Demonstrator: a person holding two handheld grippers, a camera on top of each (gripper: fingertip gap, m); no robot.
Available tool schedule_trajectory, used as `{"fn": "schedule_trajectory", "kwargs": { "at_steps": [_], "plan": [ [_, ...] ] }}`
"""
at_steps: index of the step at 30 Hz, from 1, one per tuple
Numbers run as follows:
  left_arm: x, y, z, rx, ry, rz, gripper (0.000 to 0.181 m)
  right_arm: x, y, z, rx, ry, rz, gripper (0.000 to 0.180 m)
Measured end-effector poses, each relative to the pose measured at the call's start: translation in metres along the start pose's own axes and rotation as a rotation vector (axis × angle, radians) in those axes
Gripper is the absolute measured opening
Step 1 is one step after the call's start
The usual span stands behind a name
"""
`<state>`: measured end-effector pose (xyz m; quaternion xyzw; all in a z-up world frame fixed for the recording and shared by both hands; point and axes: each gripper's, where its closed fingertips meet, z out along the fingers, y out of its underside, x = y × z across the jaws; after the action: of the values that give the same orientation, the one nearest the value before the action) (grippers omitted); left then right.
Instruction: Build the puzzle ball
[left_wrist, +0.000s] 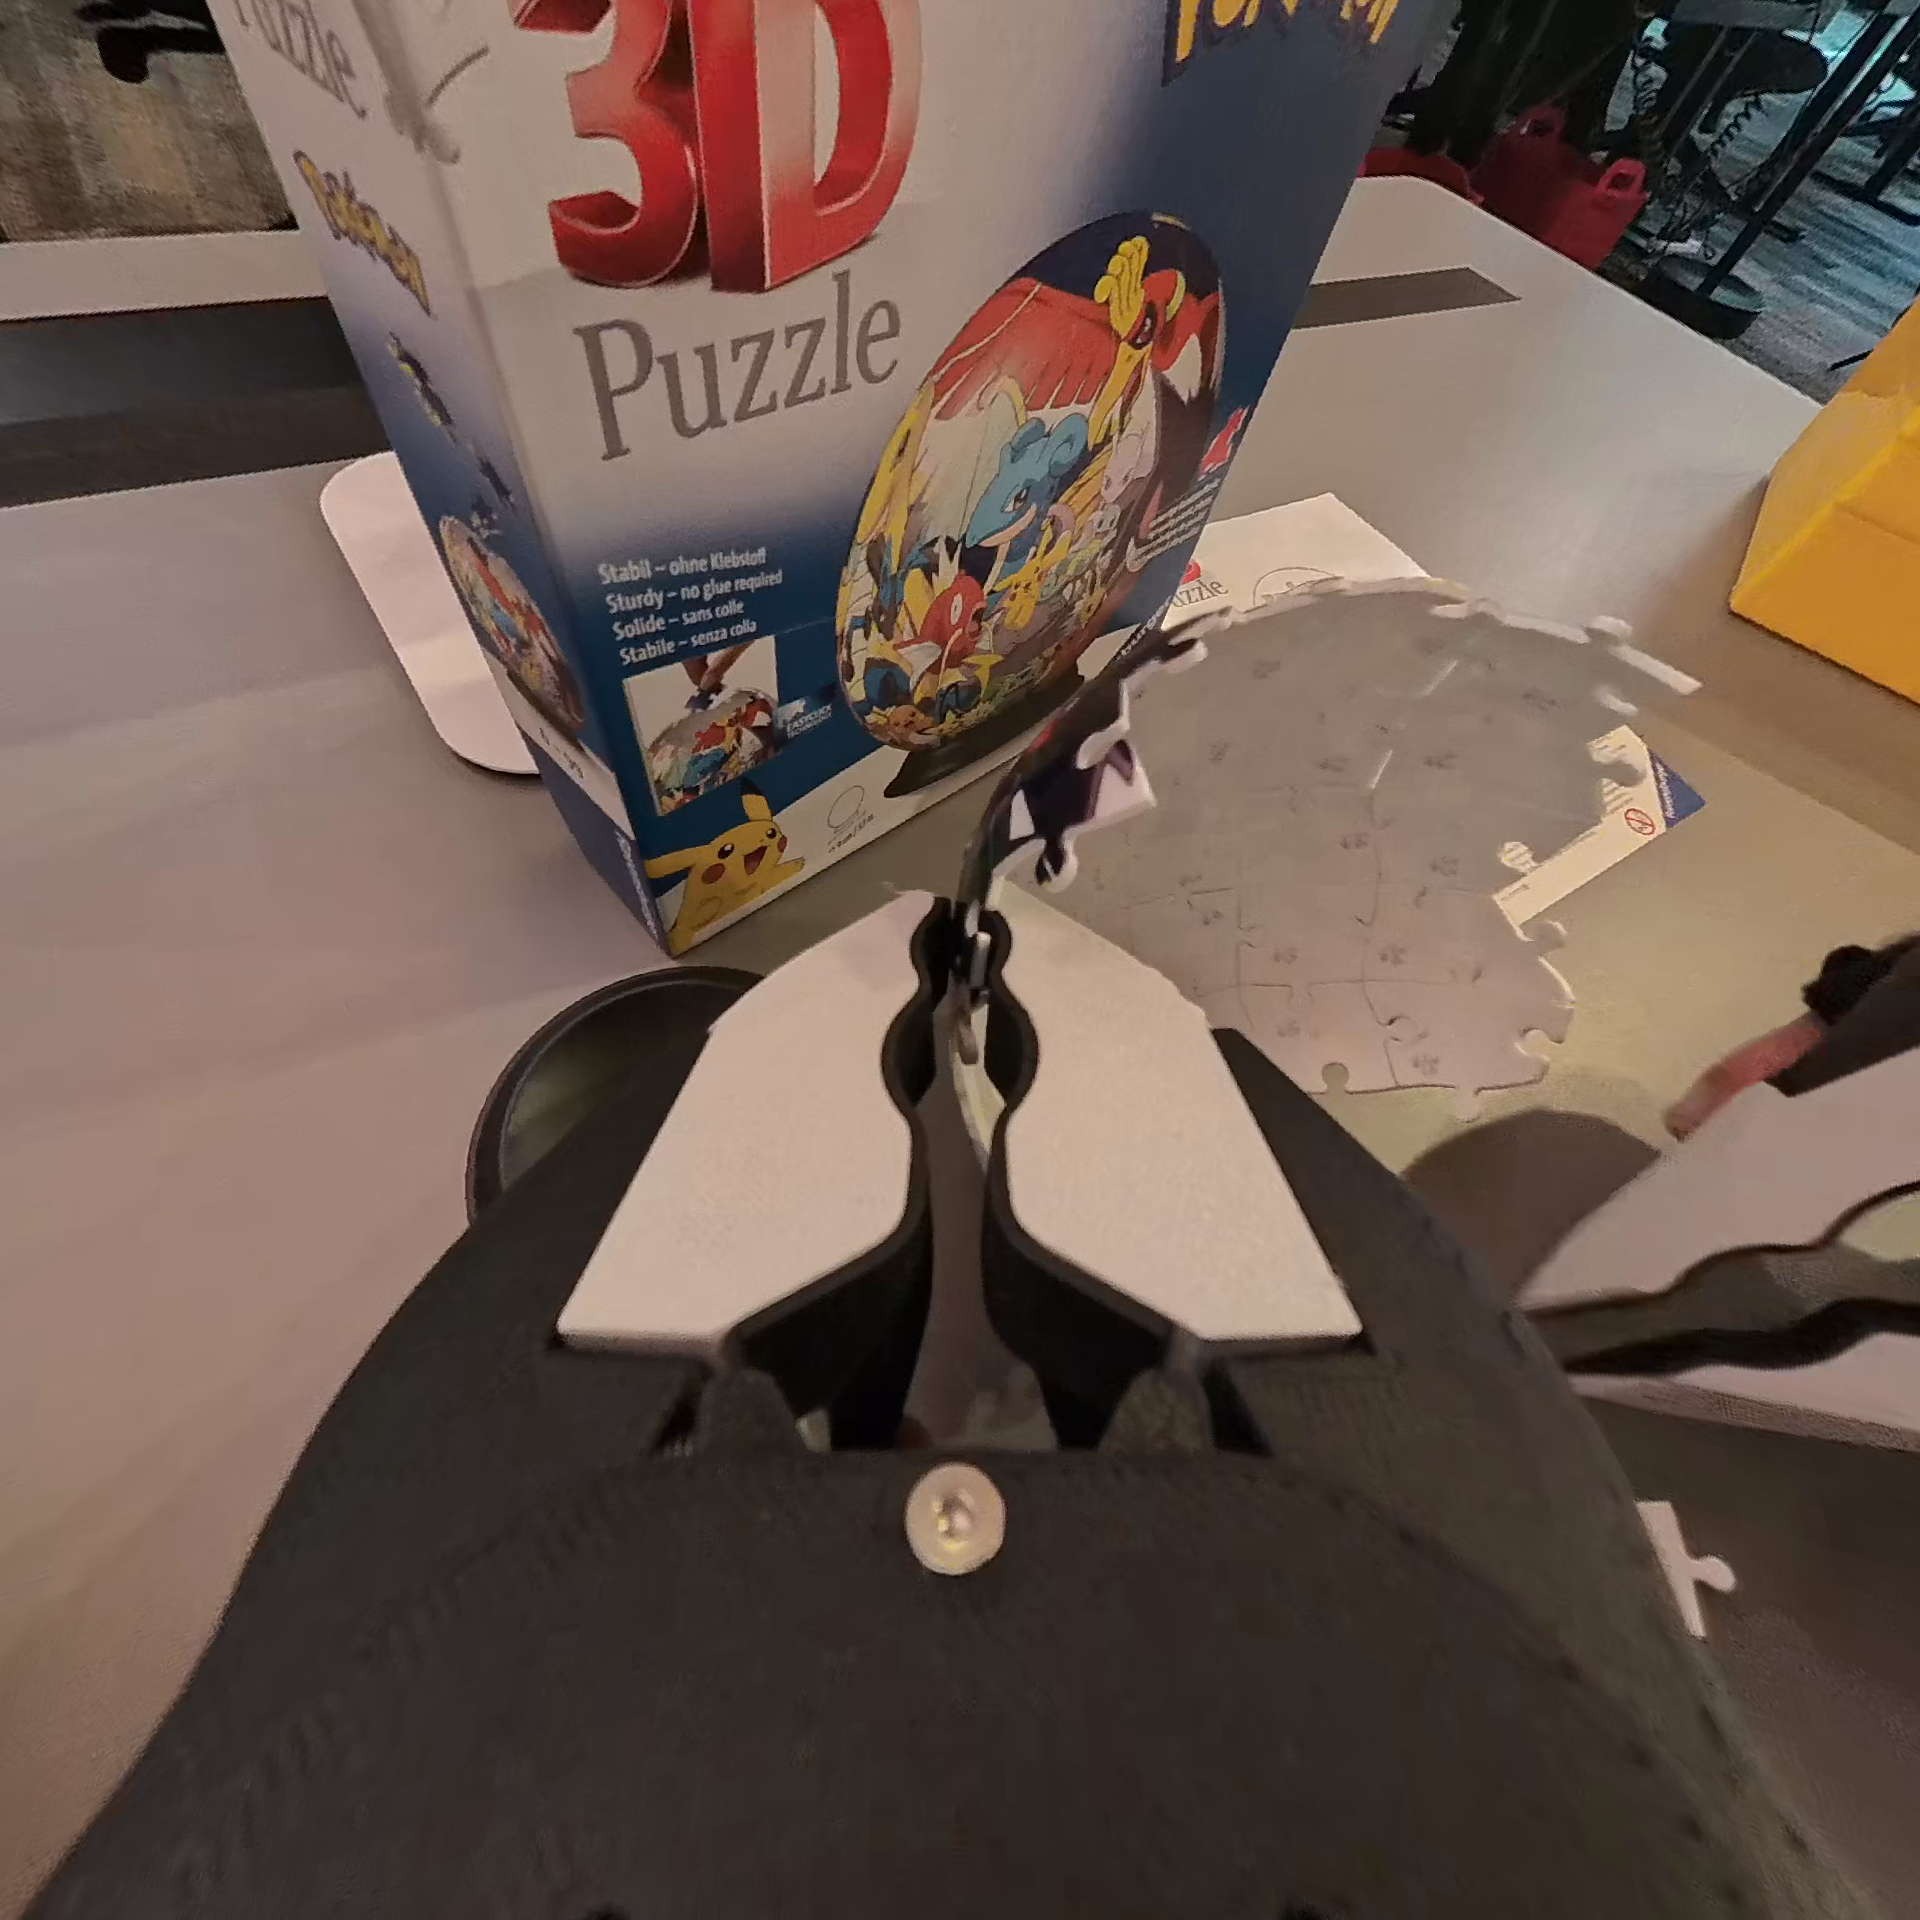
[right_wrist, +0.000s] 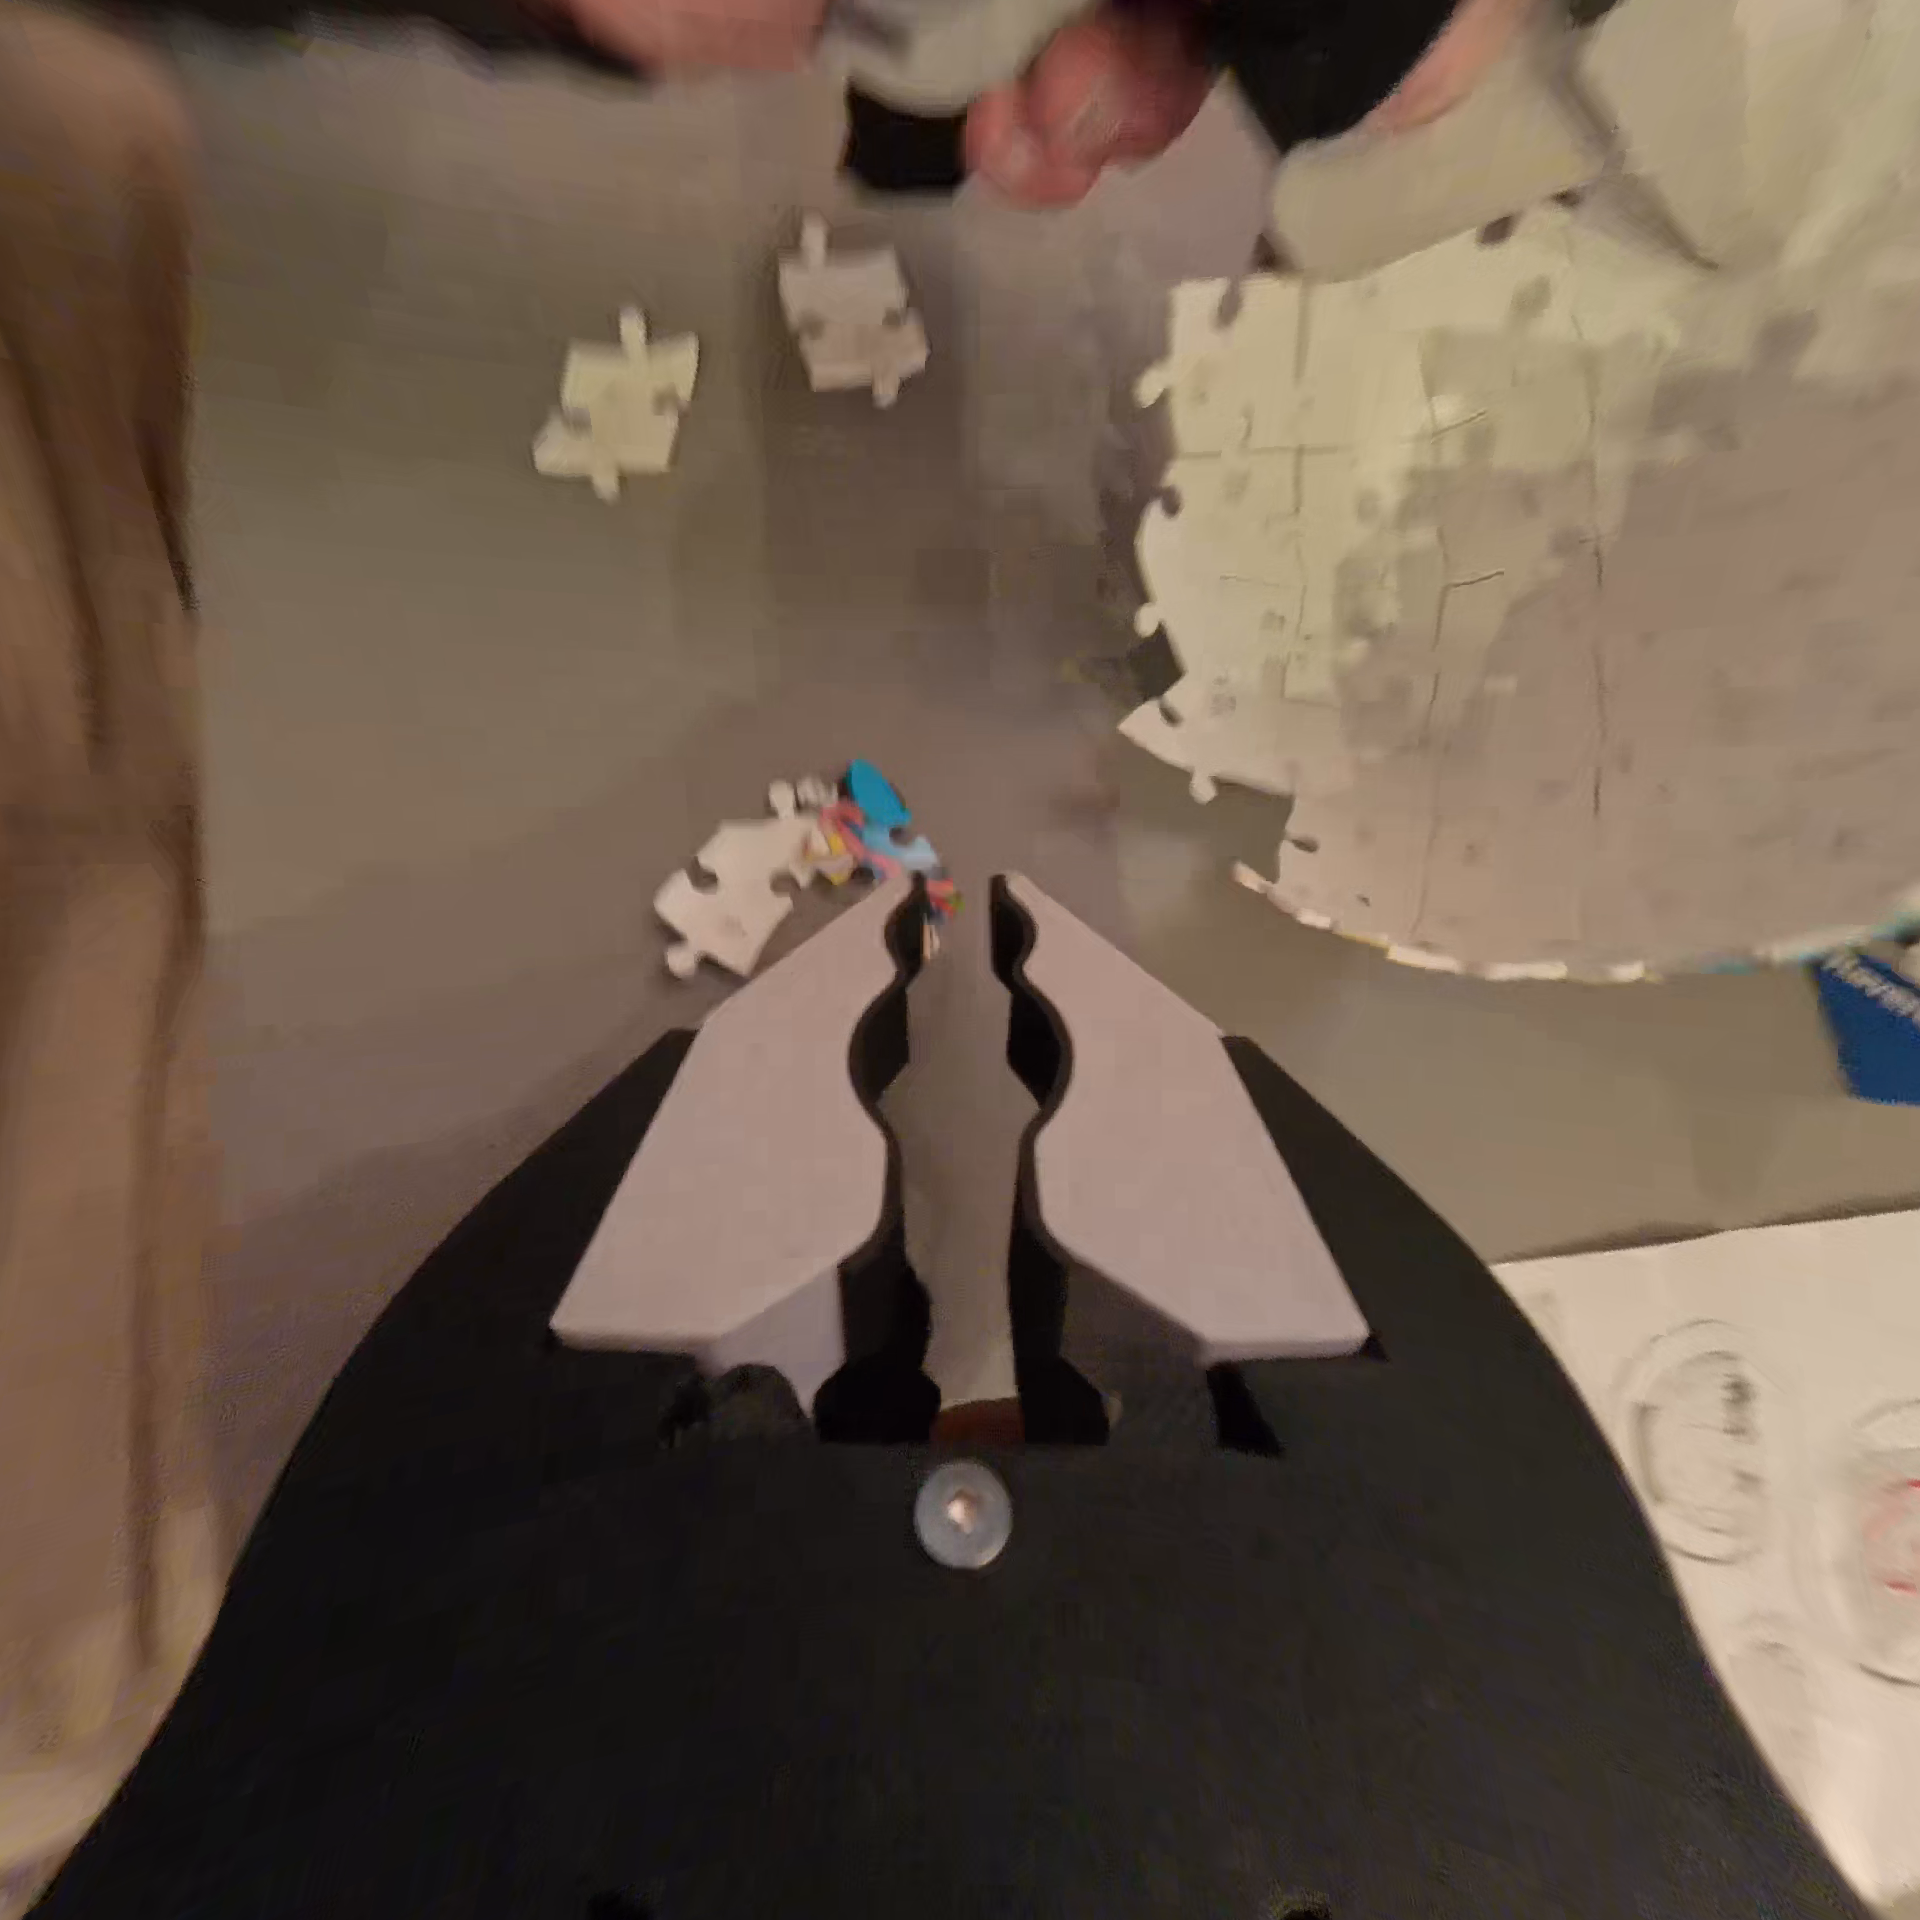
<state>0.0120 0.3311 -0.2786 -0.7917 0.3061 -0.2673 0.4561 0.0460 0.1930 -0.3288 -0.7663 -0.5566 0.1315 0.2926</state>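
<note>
My left gripper (left_wrist: 961, 925) is shut on the rim of the part-built puzzle ball (left_wrist: 1351, 852), a curved shell whose white inner side faces the camera. It holds the shell tilted above the table. In the right wrist view the shell (right_wrist: 1507, 623) fills the upper right, blurred. My right gripper (right_wrist: 956, 894) is slightly open and empty, low over the table. Its tips are next to a colourful loose piece (right_wrist: 883, 831) and a white-backed piece (right_wrist: 727, 904). Two more white-backed pieces (right_wrist: 618, 405) (right_wrist: 852, 312) lie farther off. The right gripper also shows at the right edge of the left wrist view (left_wrist: 1766, 1247).
The puzzle box (left_wrist: 779, 468) stands upright behind the shell. A black ring stand (left_wrist: 582, 1081) sits left of my left gripper. A yellow box (left_wrist: 1849, 540) is at the far right. A printed sheet (right_wrist: 1714, 1507) lies on the grey table (left_wrist: 208, 935). A loose piece (left_wrist: 1683, 1569) lies nearby. The tips of one gripper are about 15 cm away from the tips of the other.
</note>
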Motion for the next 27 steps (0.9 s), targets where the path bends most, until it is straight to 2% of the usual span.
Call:
{"fn": "schedule_trajectory", "kwargs": {
  "at_steps": [3,6,11,20,24,27],
  "plan": [
    [0.001,0.000,-0.001,-0.001,-0.002,0.006,0.004,-0.010,-0.003,0.000,0.014,-0.041,-0.131,0.029],
    [0.000,0.001,-0.001,-0.002,-0.003,0.003,0.004,-0.010,0.000,0.007,-0.030,-0.013,-0.252,0.028],
    [0.000,0.000,0.000,-0.003,-0.003,0.009,0.004,-0.012,0.003,0.017,-0.052,-0.048,-0.270,0.016],
    [0.002,0.001,0.002,-0.008,0.002,0.010,0.004,-0.008,-0.007,0.014,0.001,-0.065,-0.165,0.003],
    [0.002,0.001,0.002,-0.006,0.002,0.009,0.004,-0.004,-0.009,0.010,0.013,-0.071,-0.067,0.000],
    [0.002,0.001,0.002,-0.005,0.001,0.009,0.004,-0.001,-0.007,0.008,0.009,-0.096,0.084,0.000]
  ]
}}
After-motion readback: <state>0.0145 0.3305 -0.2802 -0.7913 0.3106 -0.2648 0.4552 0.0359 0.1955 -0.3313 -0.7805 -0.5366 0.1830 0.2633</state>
